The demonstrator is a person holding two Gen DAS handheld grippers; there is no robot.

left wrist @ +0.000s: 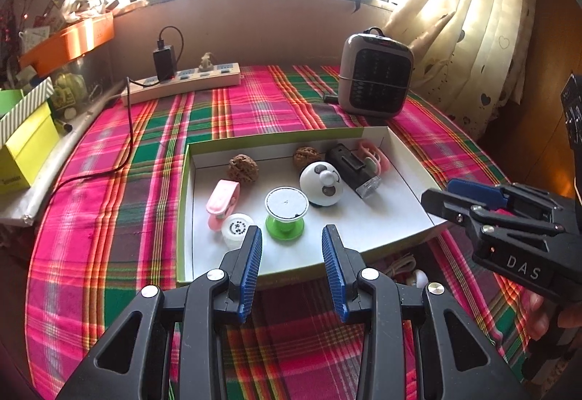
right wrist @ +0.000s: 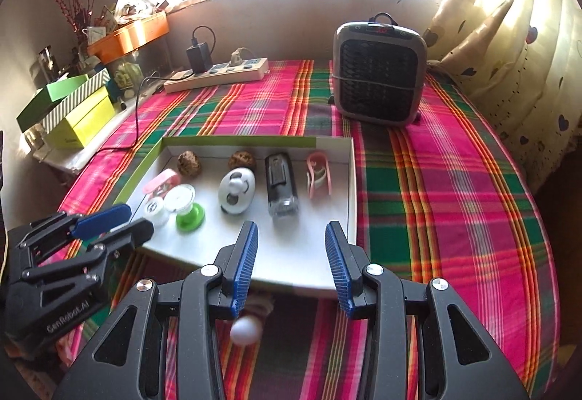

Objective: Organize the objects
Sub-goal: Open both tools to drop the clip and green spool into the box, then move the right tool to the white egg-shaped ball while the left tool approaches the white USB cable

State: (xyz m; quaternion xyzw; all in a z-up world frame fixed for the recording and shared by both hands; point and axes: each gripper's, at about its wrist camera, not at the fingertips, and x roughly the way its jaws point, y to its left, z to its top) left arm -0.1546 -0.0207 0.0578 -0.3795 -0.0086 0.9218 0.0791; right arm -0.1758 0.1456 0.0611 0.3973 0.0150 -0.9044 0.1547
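Right hand-held gripper [left wrist: 436, 198], marked "DAS", and left hand-held gripper [right wrist: 136, 222], marked "GenRobot.AI", both hovering apart, empty, before shallow box [left wrist: 183, 218]; bottle-cap [left wrist: 238, 226] lettering unreadable.

left gripper [left wrist: 292, 240]: jaws apart, empty; over tray [left wrist: 400, 218] | green spool [left wrist: 285, 212] just ahead

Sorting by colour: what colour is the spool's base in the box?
Bright green, clearest in the left wrist view.

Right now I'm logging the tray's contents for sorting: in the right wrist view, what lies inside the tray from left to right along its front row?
White round cap → green spool → white round gadget → black rectangular device → pink clip.
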